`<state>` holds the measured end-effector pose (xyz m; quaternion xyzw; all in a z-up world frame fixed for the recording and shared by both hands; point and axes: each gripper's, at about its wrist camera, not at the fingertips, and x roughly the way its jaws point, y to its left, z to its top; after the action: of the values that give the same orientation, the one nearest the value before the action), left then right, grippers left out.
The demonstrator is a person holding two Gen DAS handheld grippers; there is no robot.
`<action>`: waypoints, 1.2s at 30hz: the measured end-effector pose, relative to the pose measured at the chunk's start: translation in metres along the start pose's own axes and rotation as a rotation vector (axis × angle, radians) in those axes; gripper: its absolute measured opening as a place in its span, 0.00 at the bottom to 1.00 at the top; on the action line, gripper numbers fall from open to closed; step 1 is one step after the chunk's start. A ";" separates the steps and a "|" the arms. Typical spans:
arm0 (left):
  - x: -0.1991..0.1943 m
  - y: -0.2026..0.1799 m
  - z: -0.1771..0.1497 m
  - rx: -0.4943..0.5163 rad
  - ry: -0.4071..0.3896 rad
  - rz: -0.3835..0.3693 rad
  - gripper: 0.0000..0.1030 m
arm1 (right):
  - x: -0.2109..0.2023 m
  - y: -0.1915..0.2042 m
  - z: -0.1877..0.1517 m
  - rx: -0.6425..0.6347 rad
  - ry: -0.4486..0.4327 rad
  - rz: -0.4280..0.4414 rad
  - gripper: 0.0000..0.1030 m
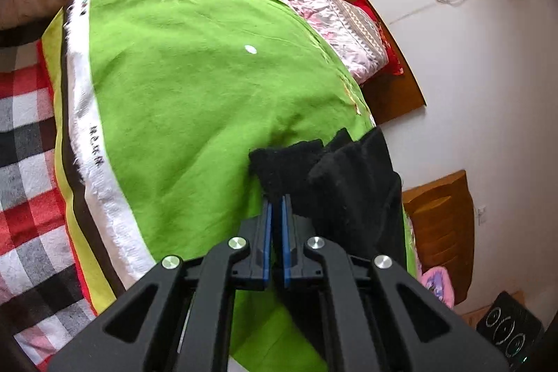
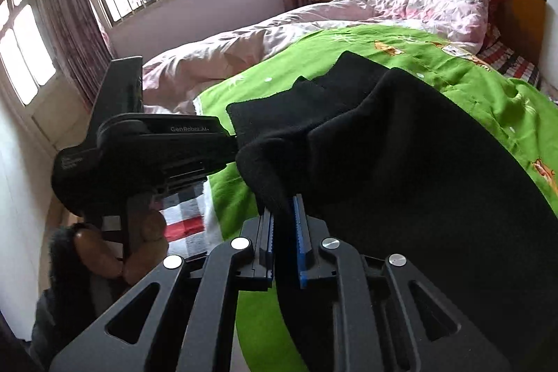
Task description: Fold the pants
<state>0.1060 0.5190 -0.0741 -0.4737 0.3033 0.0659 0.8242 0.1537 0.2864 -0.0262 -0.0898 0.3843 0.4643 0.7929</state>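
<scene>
Black fleece pants (image 2: pixel 401 162), bunched and partly lifted off a green blanket (image 2: pixel 470 82). One thick edge raised at the near side, hem ends (image 1: pixel 286 162) sticking up in layered flaps. Rest draped down over the bed's edge.

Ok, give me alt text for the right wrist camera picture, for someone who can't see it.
The right gripper has black pants between its blue pads, over a green blanket on a bed. To its left, the left gripper grips the same pants.
</scene>
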 end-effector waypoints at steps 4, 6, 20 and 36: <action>-0.023 0.005 0.002 -0.046 -0.078 0.075 0.59 | -0.014 -0.011 -0.004 0.097 0.055 0.149 0.78; -0.049 0.006 0.000 -0.063 -0.161 0.131 0.73 | -0.053 -0.017 -0.009 0.102 -0.010 0.165 0.78; 0.026 -0.253 -0.149 0.842 0.275 0.032 0.87 | -0.268 -0.199 -0.124 0.249 -0.109 -0.437 0.82; 0.148 -0.274 -0.211 1.012 0.333 0.306 0.90 | -0.299 -0.290 -0.273 0.392 0.105 -0.498 0.90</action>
<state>0.2418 0.1707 -0.0318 0.0266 0.4888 -0.0451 0.8708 0.1619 -0.2099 -0.0696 -0.0504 0.4732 0.1677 0.8634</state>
